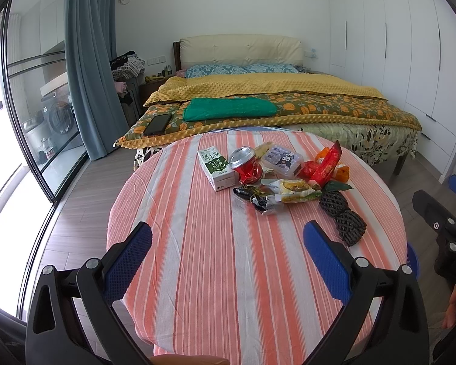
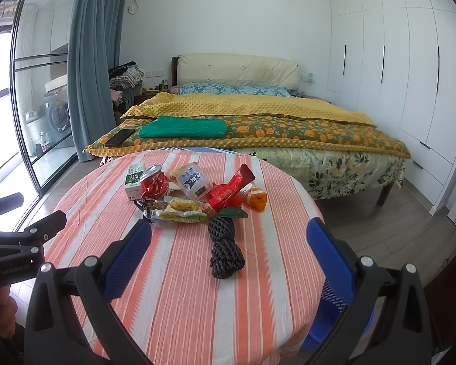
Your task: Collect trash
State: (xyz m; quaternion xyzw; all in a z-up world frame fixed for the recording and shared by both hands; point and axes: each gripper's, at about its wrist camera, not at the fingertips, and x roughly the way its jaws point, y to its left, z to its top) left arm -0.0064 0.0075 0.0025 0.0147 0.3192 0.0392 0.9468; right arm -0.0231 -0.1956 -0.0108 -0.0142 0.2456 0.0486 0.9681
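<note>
While both hand-held grippers (image 1: 228,243) (image 2: 232,240) gape empty, crumpled wrappers (image 1: 288,193), crushed red can (image 1: 246,162), milk carton (image 1: 214,167) heaped

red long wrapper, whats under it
The red long wrapper leans across a crumpled red bag, its lower end by a green leaf-shaped scrap. What lies beneath the bag is covered.

Left gripper (image 1: 228,243), jaws wide apart above striped tablecloth (image 1: 197,228), well short of trash pile (image 1: 276,176).

Trash pile (image 1: 276,176), clustered mid-table, untouched
</note>
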